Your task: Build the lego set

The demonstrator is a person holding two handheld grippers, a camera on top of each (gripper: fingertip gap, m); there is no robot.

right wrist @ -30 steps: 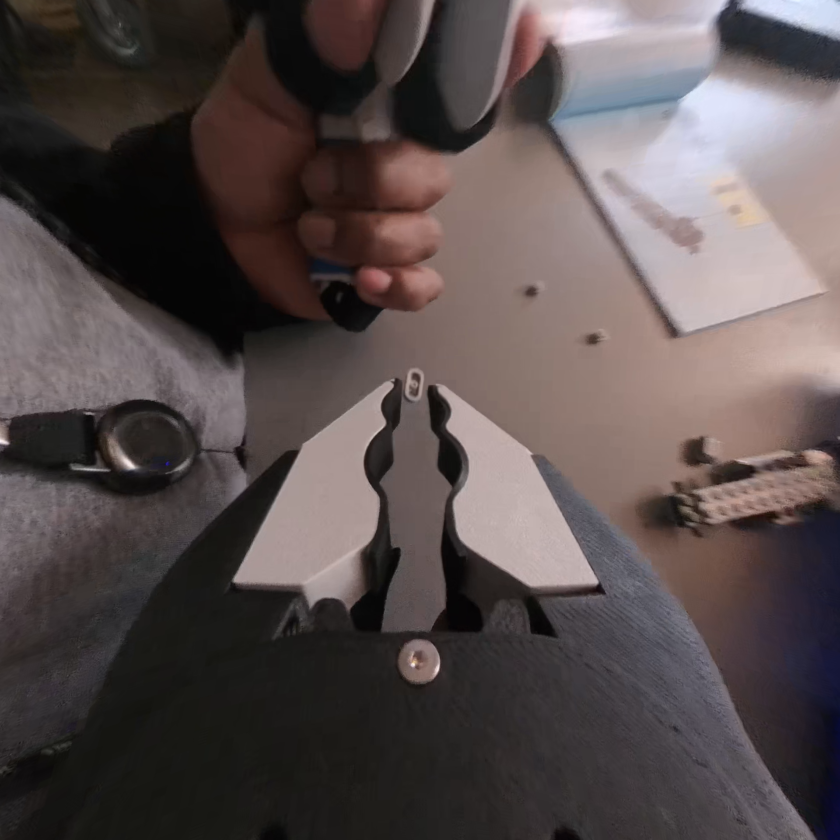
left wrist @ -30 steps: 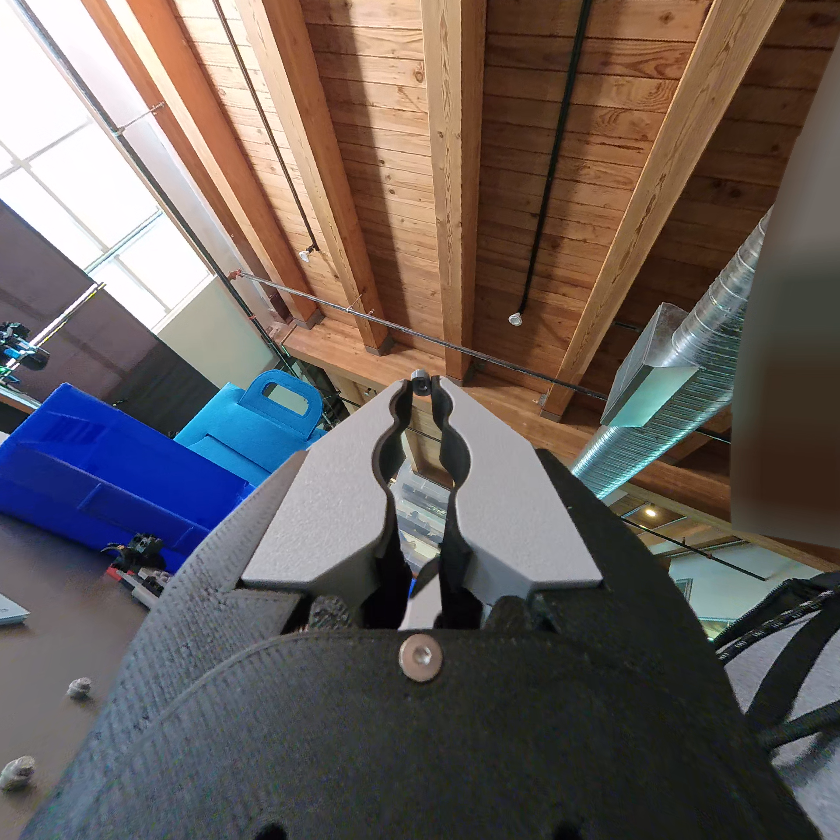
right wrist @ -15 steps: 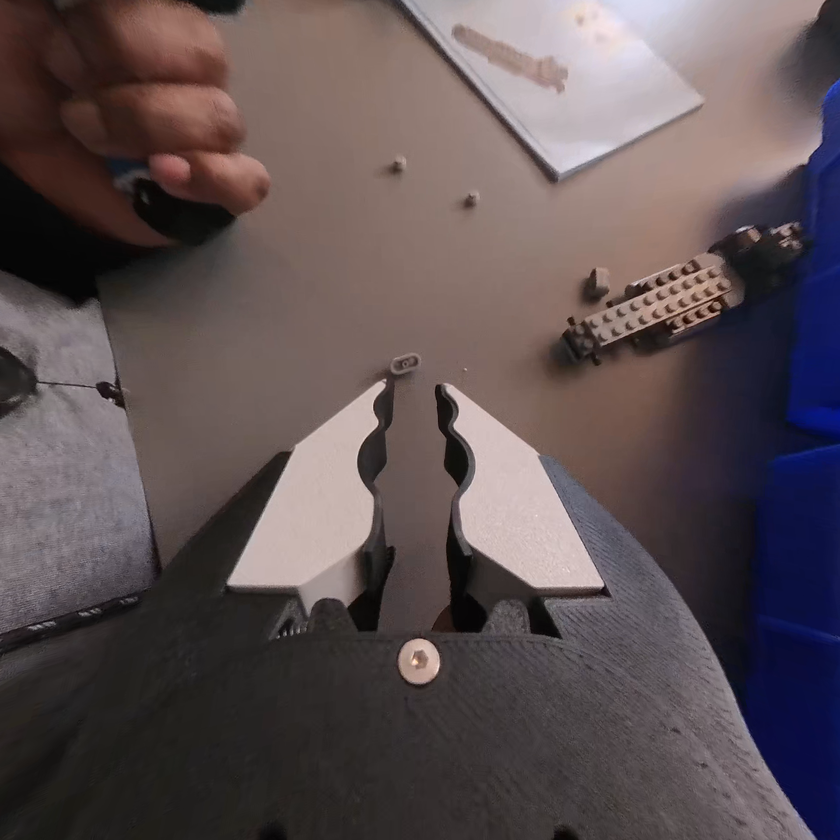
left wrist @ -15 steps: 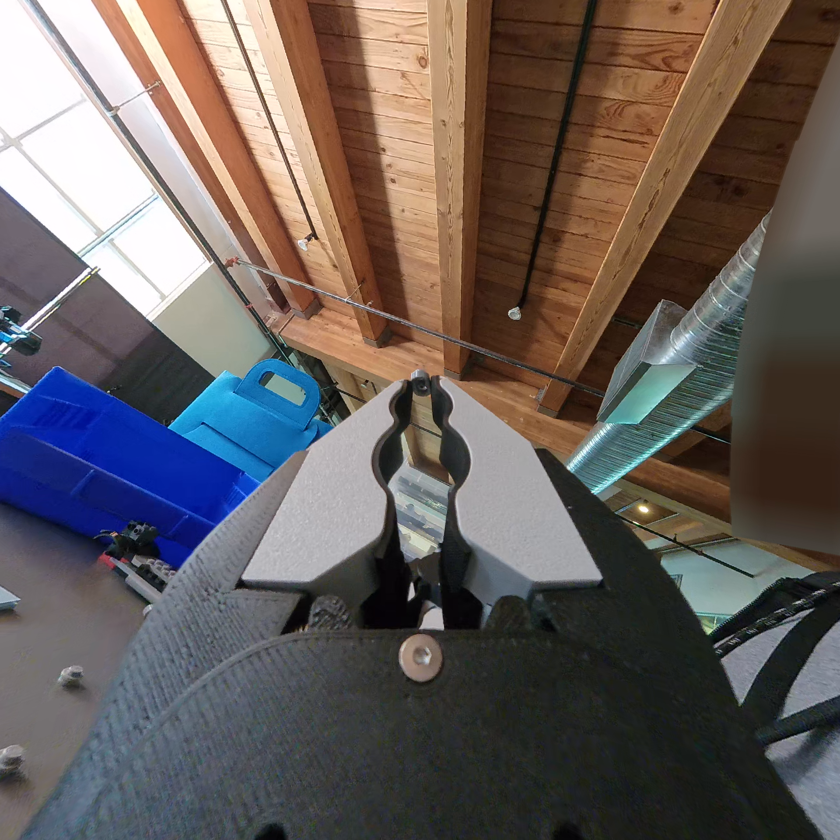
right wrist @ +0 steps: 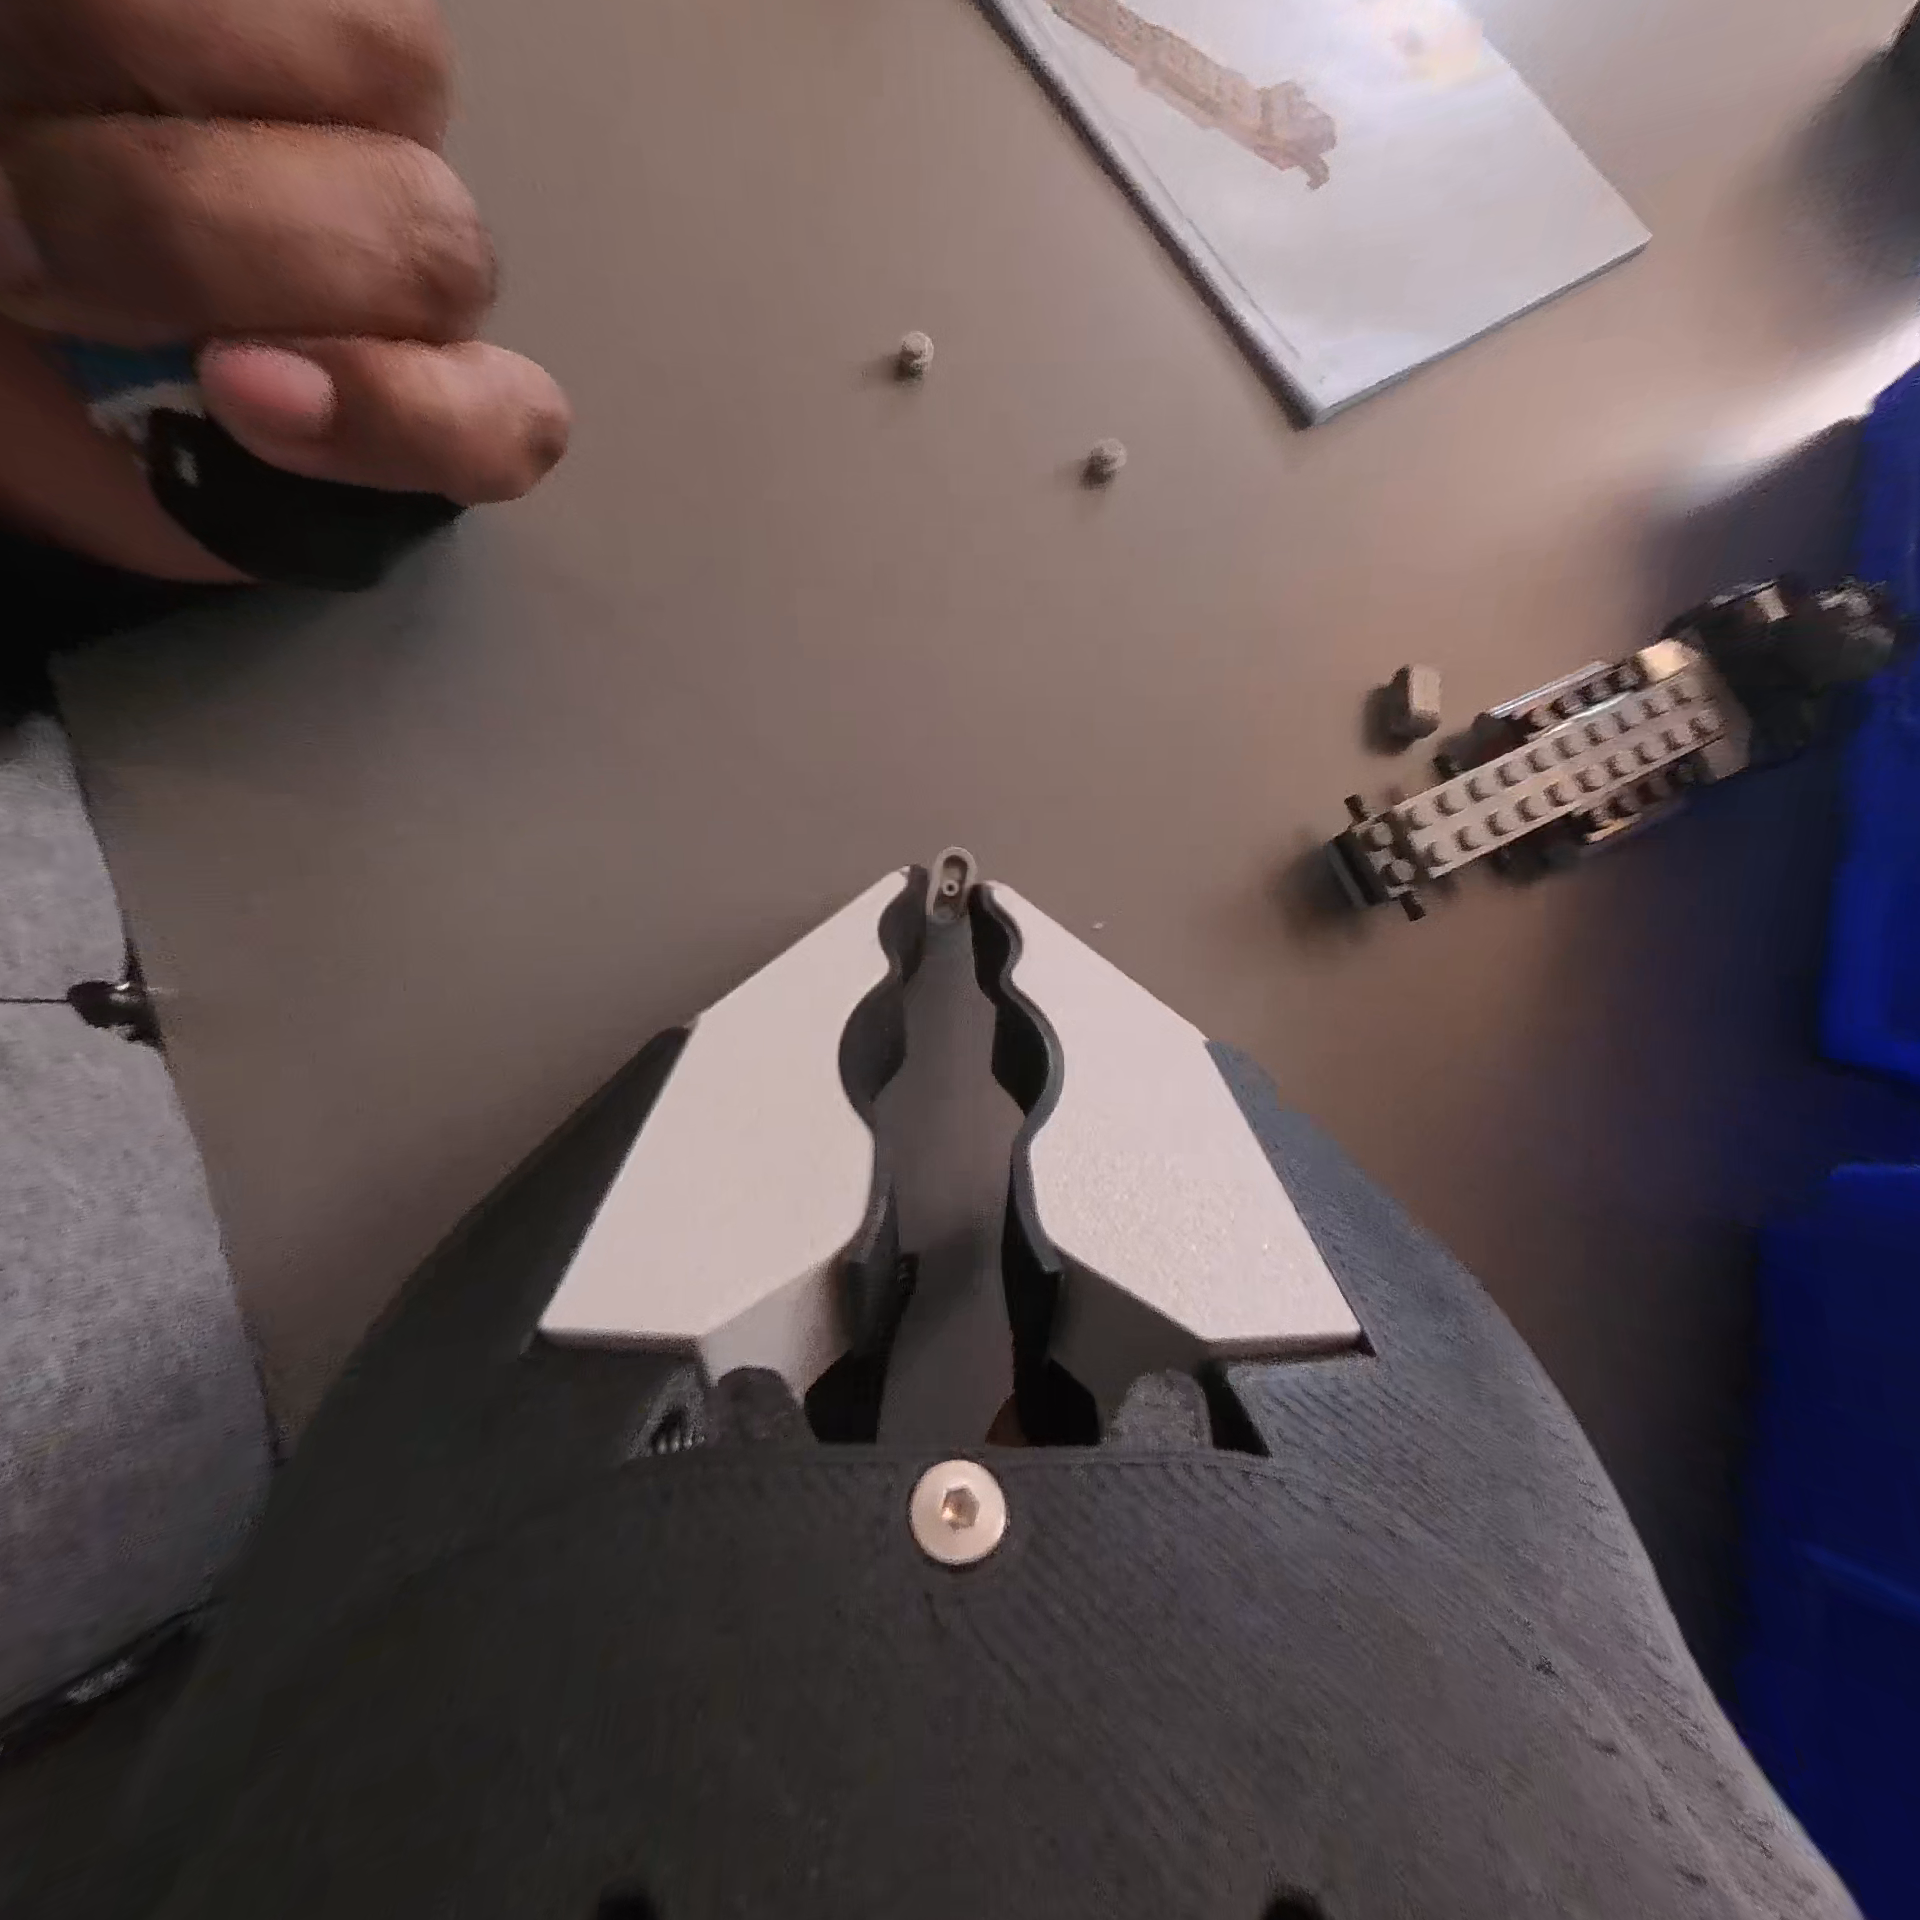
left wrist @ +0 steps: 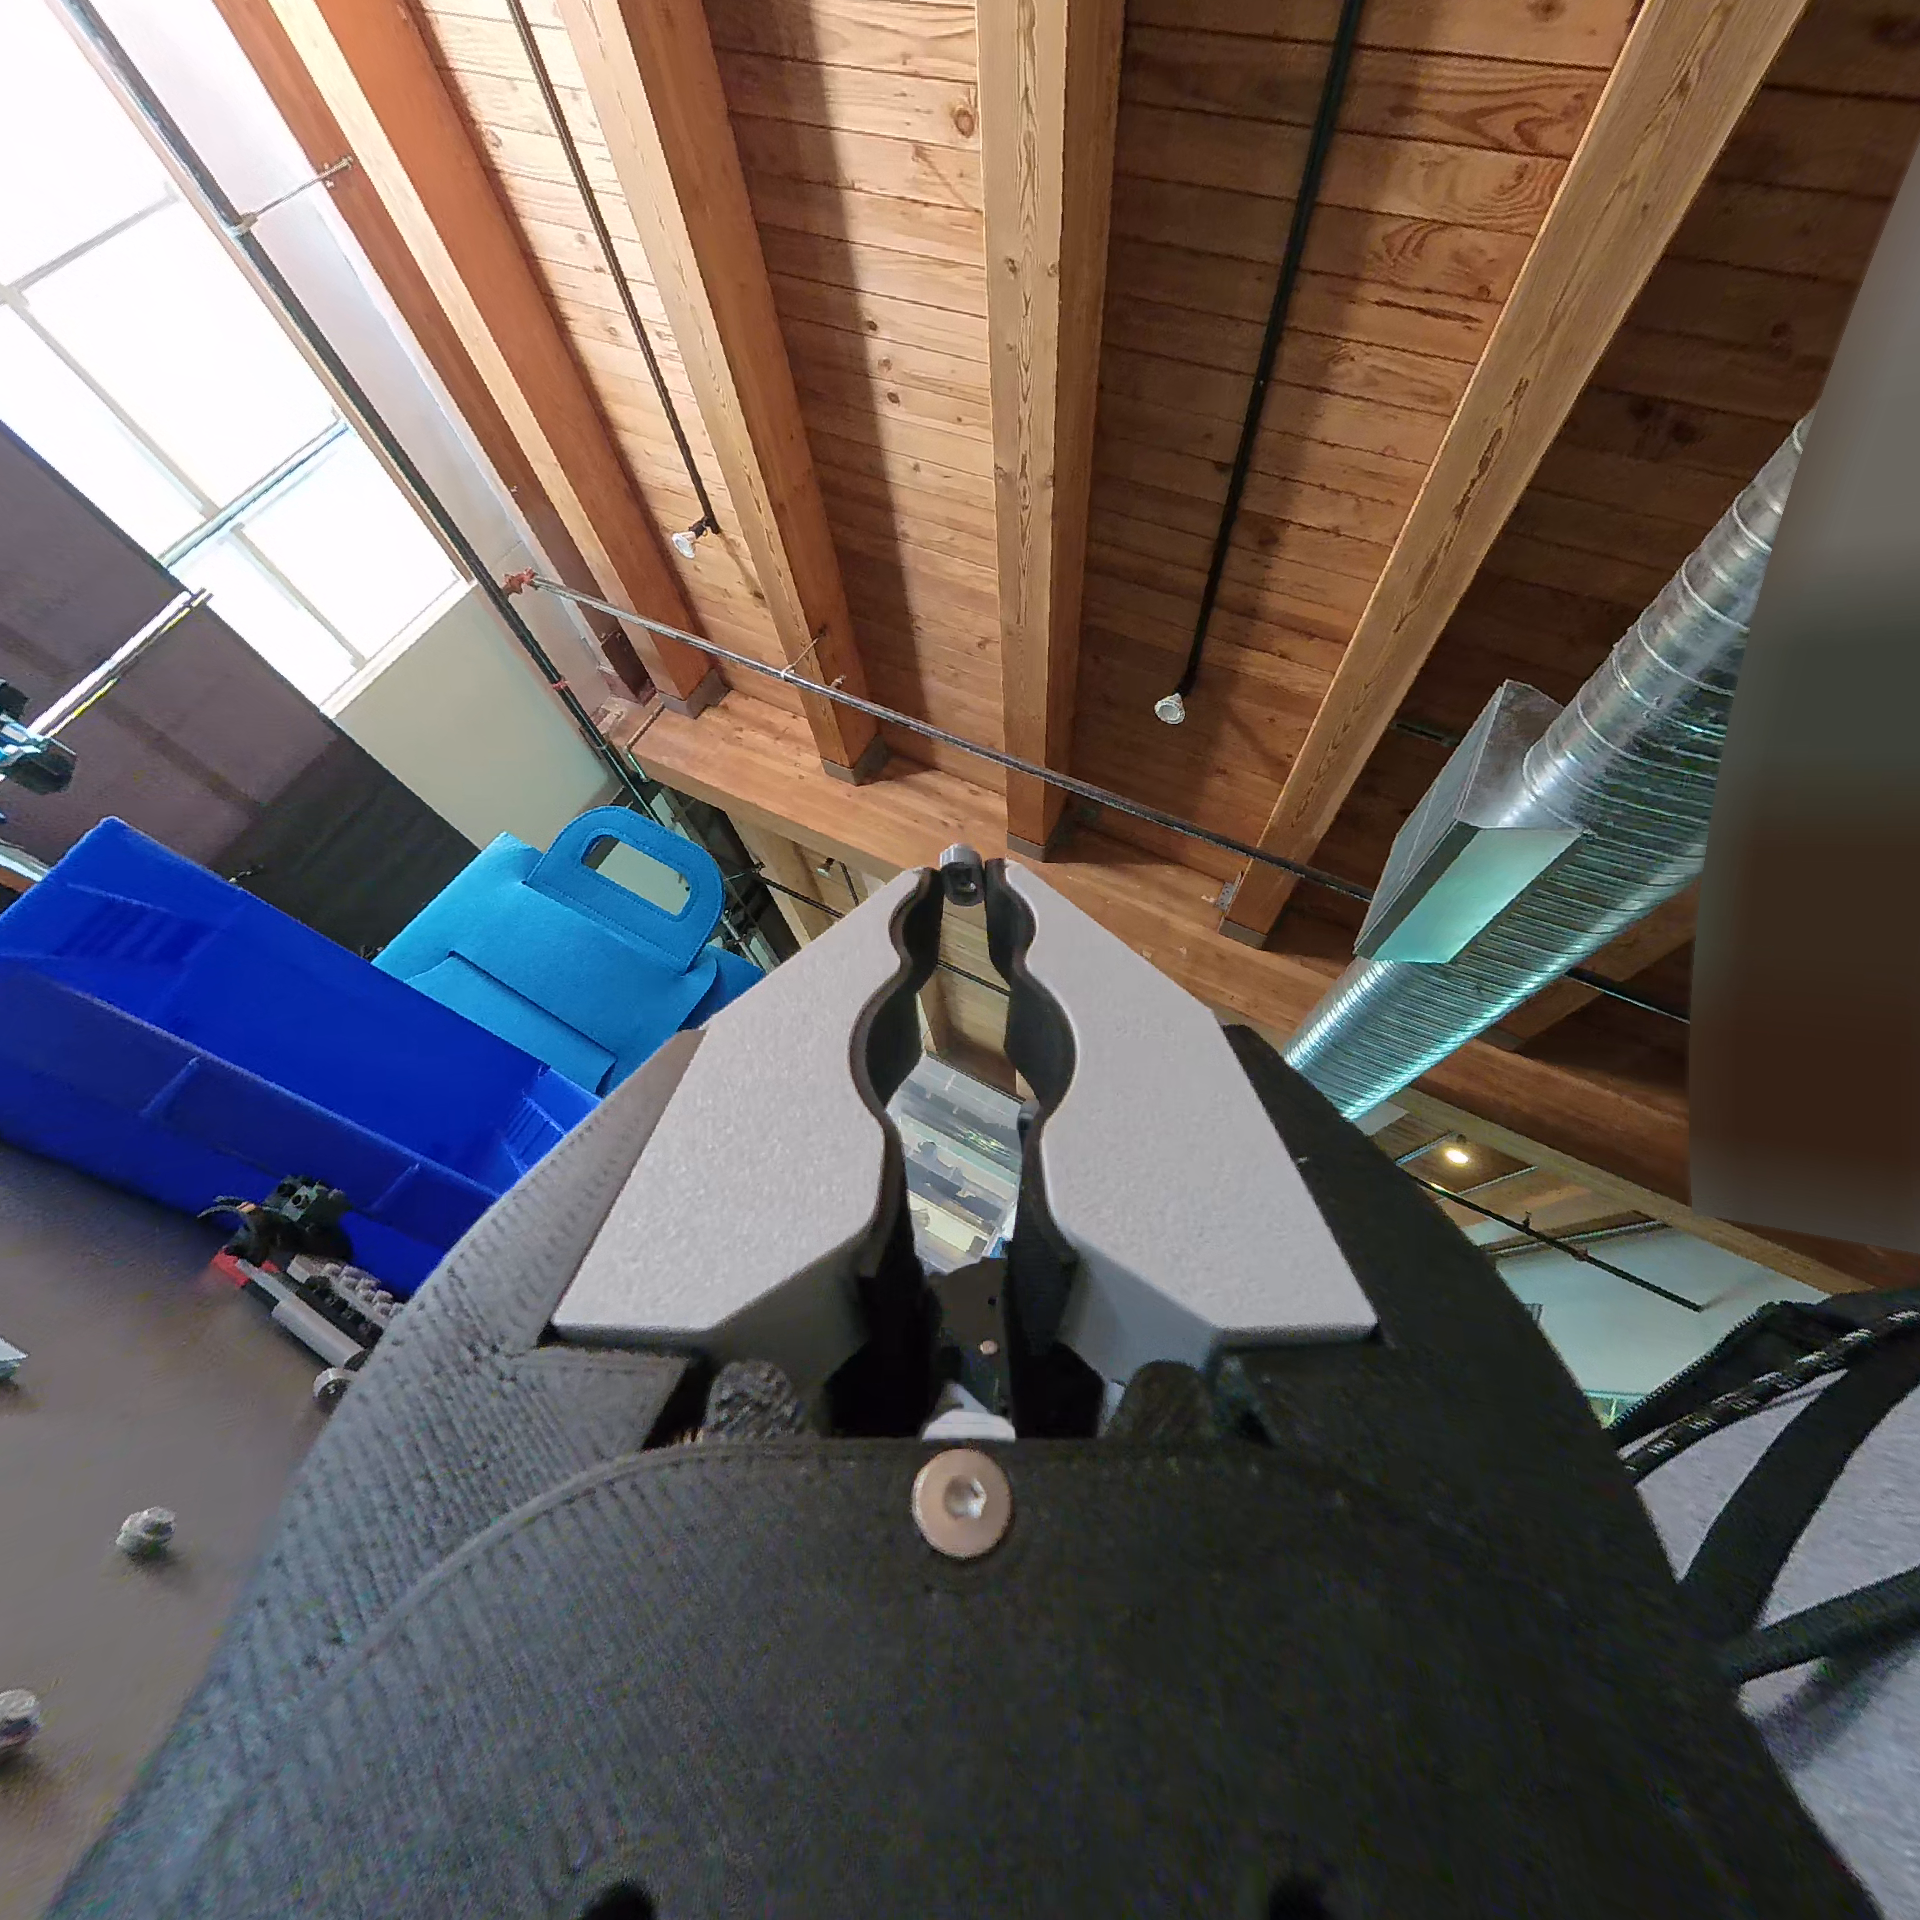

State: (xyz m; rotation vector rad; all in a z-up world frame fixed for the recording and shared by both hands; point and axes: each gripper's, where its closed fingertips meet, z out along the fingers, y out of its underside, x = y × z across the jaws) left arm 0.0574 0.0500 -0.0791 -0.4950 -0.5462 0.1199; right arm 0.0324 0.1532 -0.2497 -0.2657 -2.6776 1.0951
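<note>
Right gripper (right wrist: 961, 896): jaws drawn nearly together, pinching a small grey slotted piece (right wrist: 953, 881) at the very tips, low over the grey table (right wrist: 727, 675); the tip-only hold likely kept the tiny part exposed for fitting. Half a second before, those jaws stood spread and the piece lay loose on the table just ahead of them, so it was re-gripped; a second before, it was already pinched, nearer the person's hand. Left gripper (left wrist: 963, 883): tilted up toward the wooden ceiling (left wrist: 1039, 312), jaws pressed on a small grey round stud-like piece (left wrist: 961, 864), held clear of the table, probably in reserve for mating; hold and pose little changed across the second. Person's hand (right wrist: 260, 260): upper left of the right wrist view, wrapped round the other gripper's dark handle. Two loose grey studs (right wrist: 914, 353) beyond the tips. Partly built grey lego model (right wrist: 1538, 800): on the table to the right, just beside the blue bin (right wrist: 1870, 935), with one small grey brick (right wrist: 1408, 704) close by. Instruction booklet (right wrist: 1403, 208): farthest, open within sight for reference.
</note>
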